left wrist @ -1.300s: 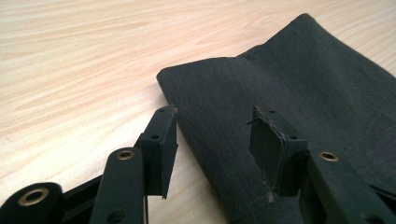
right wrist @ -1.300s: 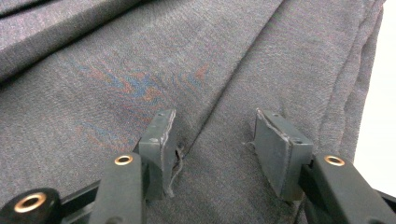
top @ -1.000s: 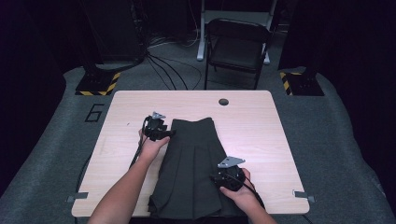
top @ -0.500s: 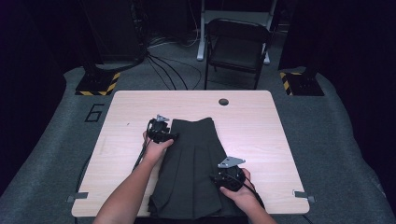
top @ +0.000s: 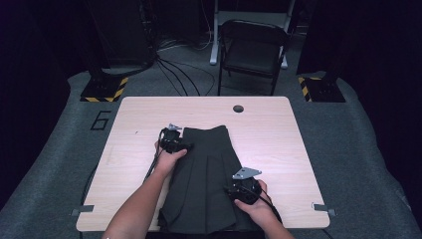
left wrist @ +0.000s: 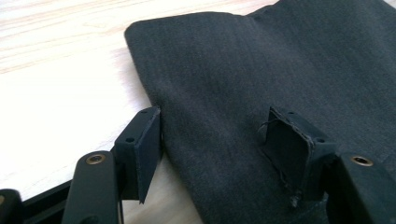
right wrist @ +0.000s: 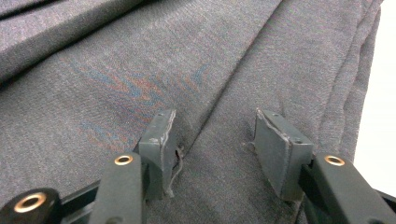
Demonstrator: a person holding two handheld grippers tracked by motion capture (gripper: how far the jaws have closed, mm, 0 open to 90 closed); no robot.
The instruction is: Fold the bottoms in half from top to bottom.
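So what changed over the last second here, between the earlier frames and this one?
The left gripper has just been opening its jaws at the upper left edge of the dark pleated skirt; the cloth lies flat between its pads, unpinched, so it looks let go. That hand barely shifted. The right gripper stayed open, resting on the skirt's lower right part, and the skirt lies as before on the table.

Black folding chair [top: 254,50] stands beyond wooden table [top: 278,129]
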